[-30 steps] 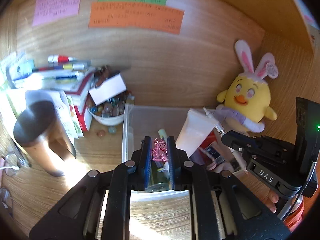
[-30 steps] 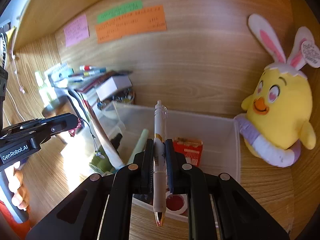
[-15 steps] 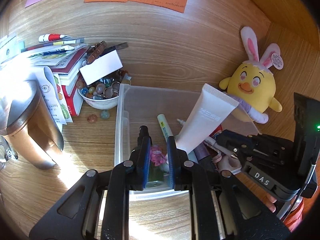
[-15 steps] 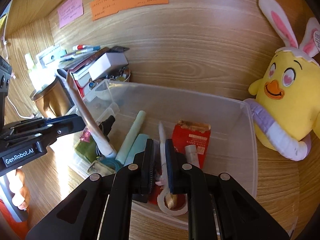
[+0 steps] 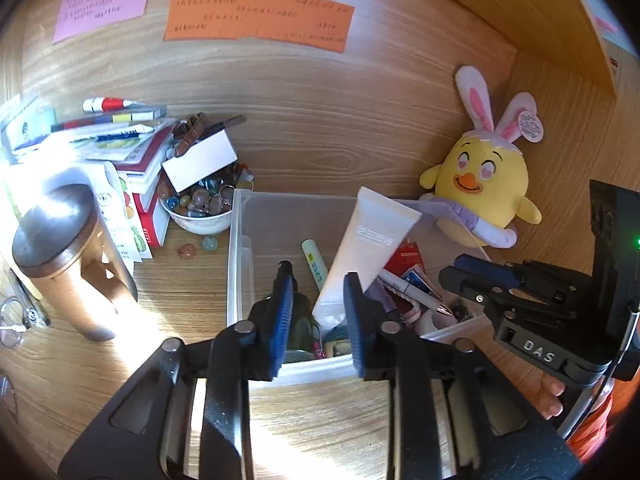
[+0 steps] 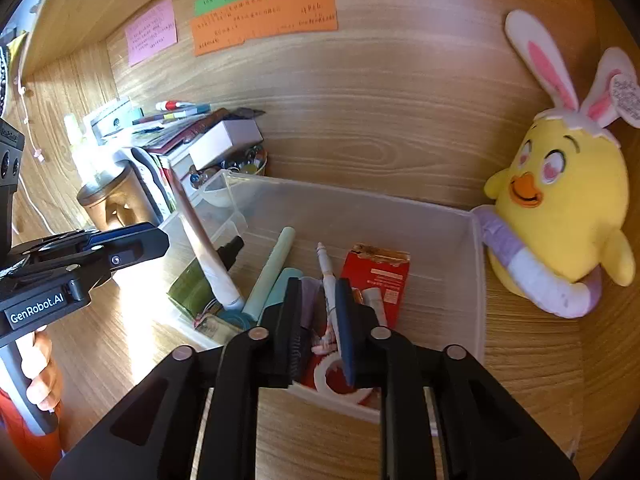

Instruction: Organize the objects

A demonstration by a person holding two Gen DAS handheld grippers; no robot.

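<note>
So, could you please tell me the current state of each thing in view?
Left gripper: open, empty.
Right gripper: open, empty.
White pen: lying in the bin.
Clear plastic bin: uncovered, holding items.
White squeeze tube: leaning, cap down.
Brown tumbler: lidded, upright.

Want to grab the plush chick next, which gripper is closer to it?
Right. The right gripper sits over the bin's middle, toward the yellow chick plush; the left gripper is over the bin's far-left end.

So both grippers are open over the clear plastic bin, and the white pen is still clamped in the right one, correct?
Not quite. The right gripper is open with nothing clamped; the white pen lies loose in the clear plastic bin, as the right wrist view shows. The left gripper is open too.
</note>
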